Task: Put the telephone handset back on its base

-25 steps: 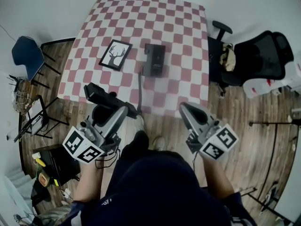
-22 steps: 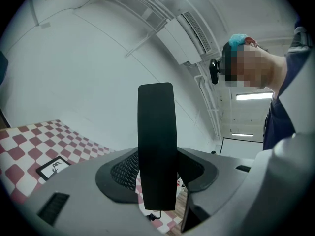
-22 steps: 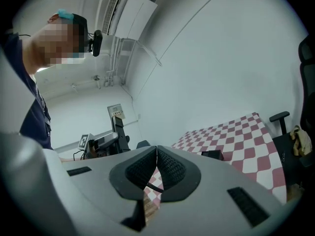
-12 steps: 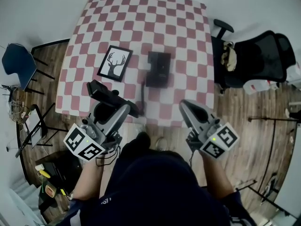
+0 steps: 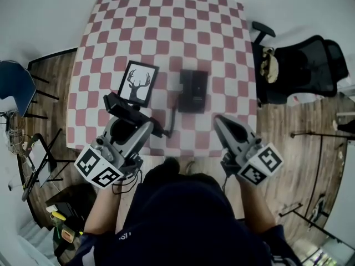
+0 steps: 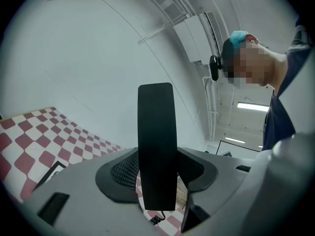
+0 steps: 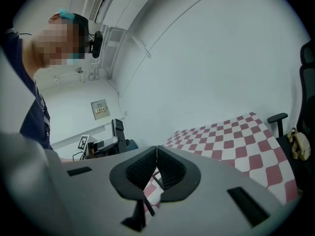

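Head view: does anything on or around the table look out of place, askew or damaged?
The handset is off its base, clamped in the left gripper above the table's near edge, with its cord trailing to the base. The picture frame lies slightly askew to the checks. Nothing looks spilled or damaged.

The left gripper (image 5: 132,124) has carried the handset (image 5: 123,108) forward over the bench (image 5: 166,26), closer to the base (image 5: 193,90); the right gripper (image 5: 223,122) advanced alongside.
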